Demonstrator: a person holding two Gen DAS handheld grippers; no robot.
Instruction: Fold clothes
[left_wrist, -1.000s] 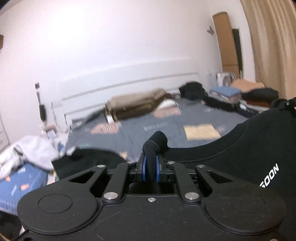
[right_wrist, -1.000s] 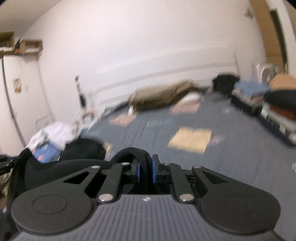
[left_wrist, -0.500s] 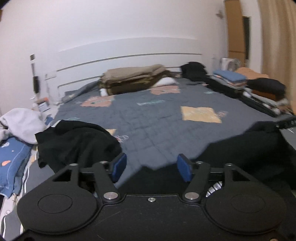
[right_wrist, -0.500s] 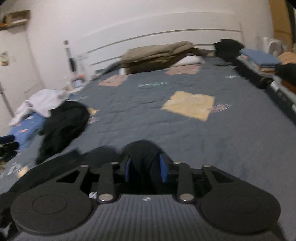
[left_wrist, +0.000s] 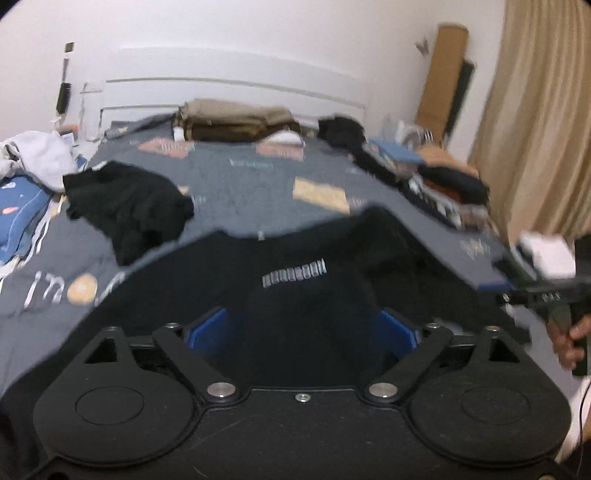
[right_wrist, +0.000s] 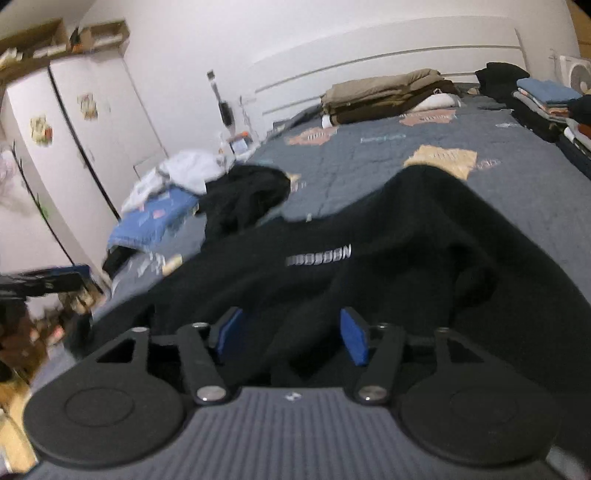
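A black sweatshirt (left_wrist: 295, 258) with white lettering lies spread and rumpled on the near end of the grey bed (left_wrist: 240, 192); it also shows in the right wrist view (right_wrist: 406, 240). My left gripper (left_wrist: 303, 332) is open, its blue pads wide apart over the sweatshirt's near edge, holding nothing. My right gripper (right_wrist: 290, 336) is open too, with a fold of the black cloth lying loose between its blue pads (right_wrist: 354, 341). The right gripper also appears at the right edge of the left wrist view (left_wrist: 546, 295).
A second black garment (left_wrist: 129, 206) lies crumpled on the bed's left side (right_wrist: 243, 195). White clothes (left_wrist: 40, 158) and blue bedding (right_wrist: 151, 221) sit beyond it. Folded brown blankets (left_wrist: 236, 120) lie at the headboard. Stacked folded clothes (left_wrist: 443, 177) line the right edge, near a beige curtain (left_wrist: 546, 110).
Both grippers held the sweatshirt up a second ago. The left let go first, then the right; both dropped toward the bed, and the sweatshirt now lies on it.
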